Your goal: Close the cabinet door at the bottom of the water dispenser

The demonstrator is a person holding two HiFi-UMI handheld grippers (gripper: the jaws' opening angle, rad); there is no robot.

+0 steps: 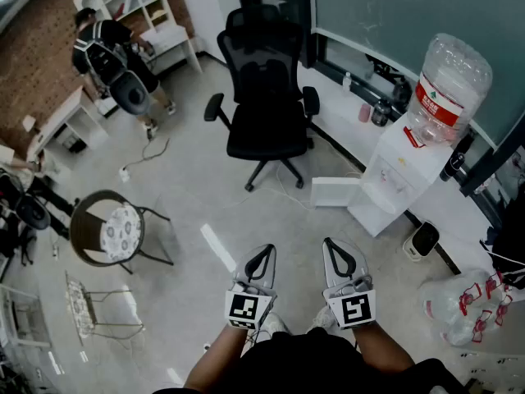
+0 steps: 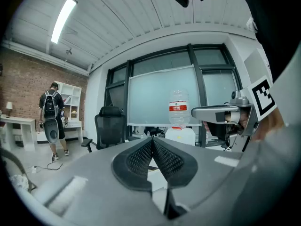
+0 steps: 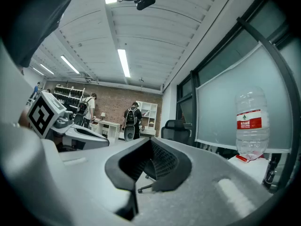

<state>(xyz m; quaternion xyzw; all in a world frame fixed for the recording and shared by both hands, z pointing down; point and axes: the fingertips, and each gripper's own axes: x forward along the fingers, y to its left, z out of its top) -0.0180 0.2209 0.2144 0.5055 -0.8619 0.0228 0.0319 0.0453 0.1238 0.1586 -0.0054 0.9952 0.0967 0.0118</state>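
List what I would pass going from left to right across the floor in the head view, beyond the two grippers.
Round brown chair with a patterned cushion → black mesh office chair → open white cabinet door → white water dispenser with clear bottle → white plastic bag with red print

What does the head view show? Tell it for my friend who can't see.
A white water dispenser stands at the right with its bottom cabinet door swung open. Nearer the camera, the left gripper and right gripper are side by side, jaws shut and empty. A black office chair stands beyond.
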